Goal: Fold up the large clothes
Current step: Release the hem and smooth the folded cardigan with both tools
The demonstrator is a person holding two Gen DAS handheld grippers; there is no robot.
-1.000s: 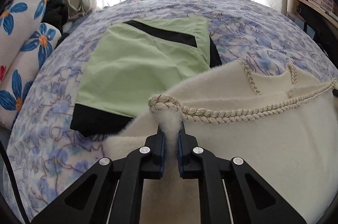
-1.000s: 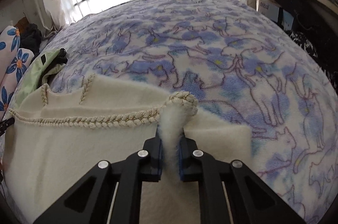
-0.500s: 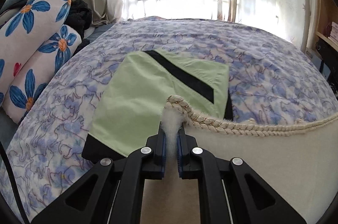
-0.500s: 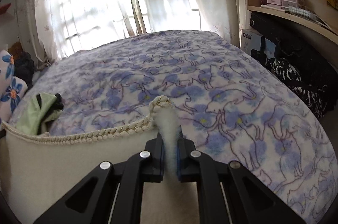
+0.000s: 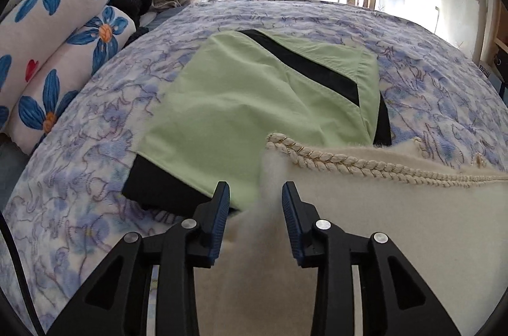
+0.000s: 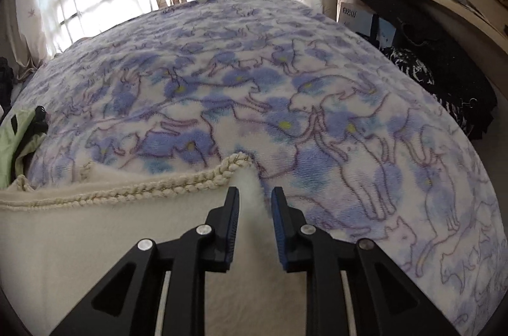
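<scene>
Lying on a purple cat-print bed (image 6: 317, 75), a cream fleece garment (image 5: 397, 225) with braided trim overlaps a folded green garment (image 5: 238, 101). The left gripper (image 5: 255, 196) and right gripper (image 6: 254, 199) both stand released, fleece corners loose between their fingers.

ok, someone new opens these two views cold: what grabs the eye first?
The cream fuzzy garment with its braided rope trim, filling the foreground between both open grippers, the left hand-held gripper and the right hand-held gripper. Behind it, a folded green-and-black garment lies on the purple cat-print blanket.
</scene>
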